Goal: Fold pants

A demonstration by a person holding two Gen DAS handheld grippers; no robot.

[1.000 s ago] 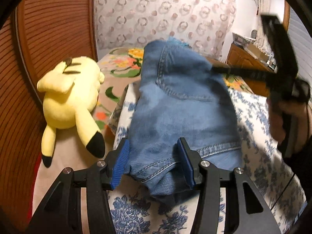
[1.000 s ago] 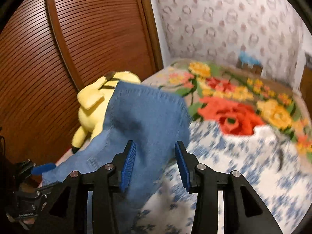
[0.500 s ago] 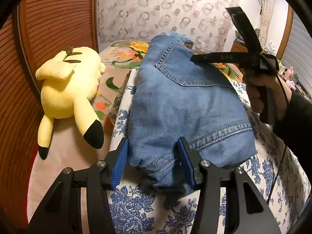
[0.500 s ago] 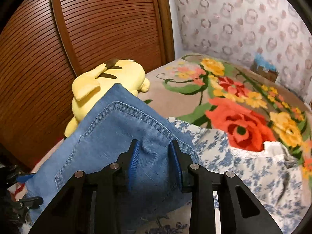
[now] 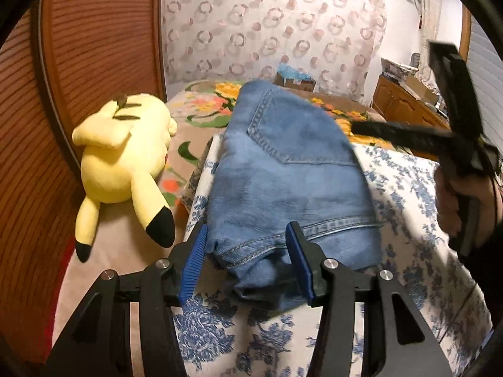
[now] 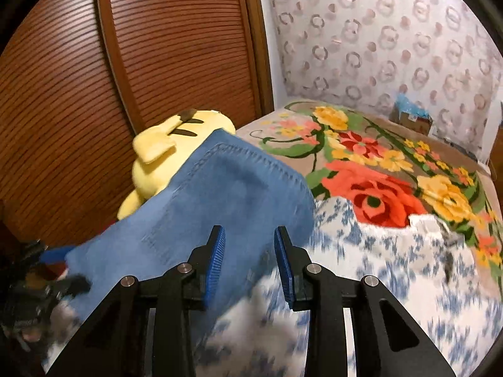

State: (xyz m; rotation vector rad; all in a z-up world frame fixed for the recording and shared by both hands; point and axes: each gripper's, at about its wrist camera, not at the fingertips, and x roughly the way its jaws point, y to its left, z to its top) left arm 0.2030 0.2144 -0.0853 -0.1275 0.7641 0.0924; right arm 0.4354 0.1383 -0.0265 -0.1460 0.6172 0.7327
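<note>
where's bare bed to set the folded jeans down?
Free: the blue-print sheet right of the jeans, and the flowered blanket beyond, up to the small box by the wall. Crowded: the strip between the jeans and the yellow plush.

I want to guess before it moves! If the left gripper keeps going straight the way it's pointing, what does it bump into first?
Most likely the folded jeans. The left gripper points straight at them, and their near edge already sits between its fingers. The yellow plush toy lies off to the side, out of that line.
</note>
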